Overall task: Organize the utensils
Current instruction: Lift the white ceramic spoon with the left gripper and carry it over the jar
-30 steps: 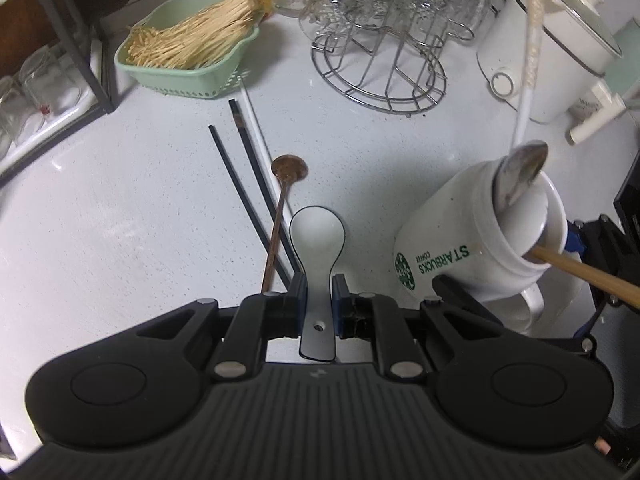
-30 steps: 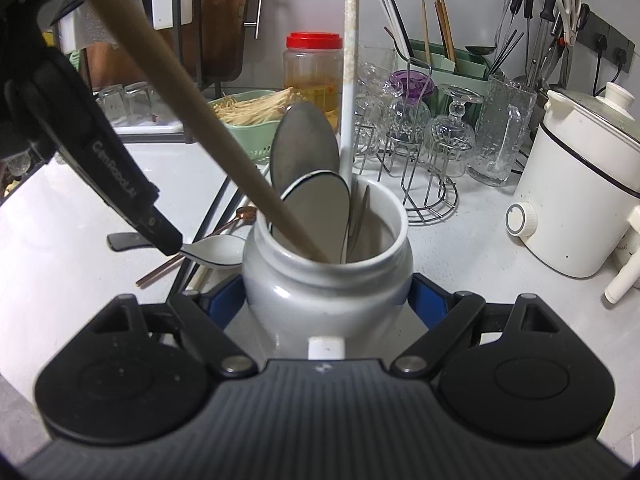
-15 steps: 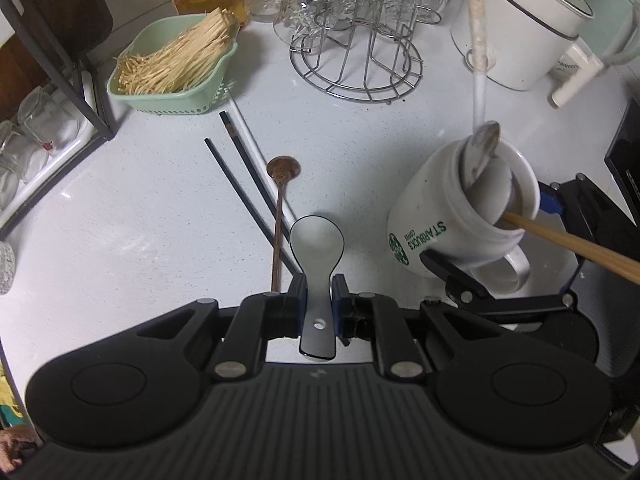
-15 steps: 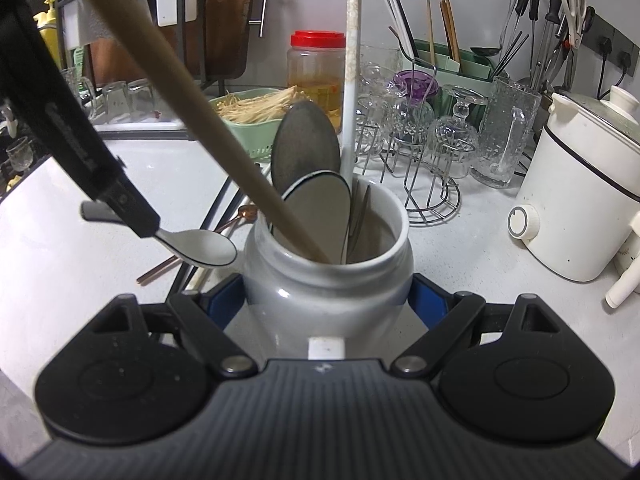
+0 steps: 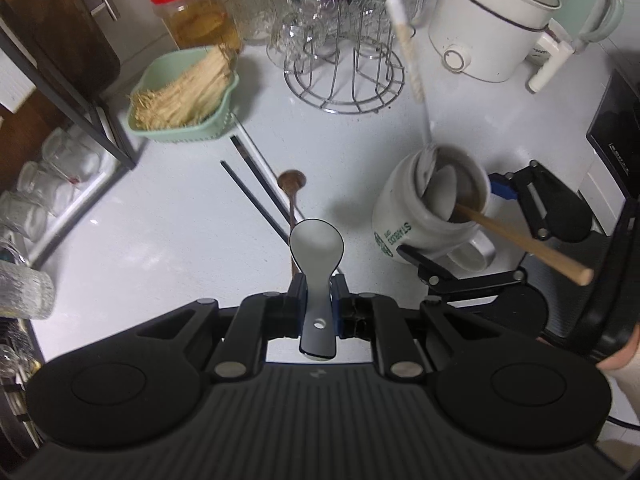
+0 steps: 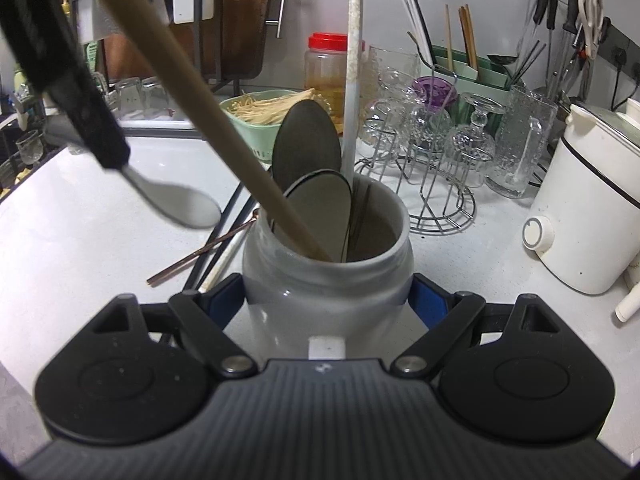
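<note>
Pinching the spoon (image 5: 317, 249) by its handle, my left gripper (image 5: 318, 304) carries it bowl-first mugward; my right gripper (image 6: 326, 300) clamps the mug (image 6: 326, 276) steady.

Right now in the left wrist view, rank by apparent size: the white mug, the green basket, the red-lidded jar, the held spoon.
1. Green basket and white mug: alike, unranked.
2. Red-lidded jar.
3. Held spoon, though nearest the camera.
</note>
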The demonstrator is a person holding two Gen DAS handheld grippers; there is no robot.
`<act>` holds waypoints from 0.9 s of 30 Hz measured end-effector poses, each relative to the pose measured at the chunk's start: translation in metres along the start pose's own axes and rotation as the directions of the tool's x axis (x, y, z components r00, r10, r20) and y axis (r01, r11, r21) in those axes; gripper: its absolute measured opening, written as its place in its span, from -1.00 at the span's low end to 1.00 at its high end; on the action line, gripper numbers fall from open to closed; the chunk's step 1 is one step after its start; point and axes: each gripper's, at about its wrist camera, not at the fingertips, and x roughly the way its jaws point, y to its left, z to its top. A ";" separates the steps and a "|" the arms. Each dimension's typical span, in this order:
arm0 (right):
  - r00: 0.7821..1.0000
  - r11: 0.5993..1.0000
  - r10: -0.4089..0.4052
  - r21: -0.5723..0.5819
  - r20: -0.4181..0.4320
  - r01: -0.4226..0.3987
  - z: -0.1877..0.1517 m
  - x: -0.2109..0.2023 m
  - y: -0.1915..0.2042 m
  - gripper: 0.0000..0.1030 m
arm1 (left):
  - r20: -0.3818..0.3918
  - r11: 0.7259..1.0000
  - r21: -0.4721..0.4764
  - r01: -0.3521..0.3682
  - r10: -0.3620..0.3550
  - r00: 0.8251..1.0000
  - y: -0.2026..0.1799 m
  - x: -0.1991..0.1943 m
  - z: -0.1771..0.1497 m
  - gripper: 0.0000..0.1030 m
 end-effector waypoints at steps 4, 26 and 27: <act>1.000 1.000 0.002 -0.005 0.004 -0.002 0.000 0.001 0.001 0.75 | -0.001 1.000 0.017 -0.005 0.005 1.000 -0.001 -0.017 0.005 -0.70; 1.000 1.000 0.009 -0.028 0.005 -0.009 0.000 0.001 0.001 0.76 | 0.013 0.988 0.140 0.066 -0.069 0.998 -0.035 -0.108 0.049 -0.70; 1.000 1.000 0.009 -0.029 0.005 -0.009 0.001 0.002 0.001 0.76 | 0.013 0.986 0.150 0.072 -0.075 0.997 -0.039 -0.109 0.052 -0.70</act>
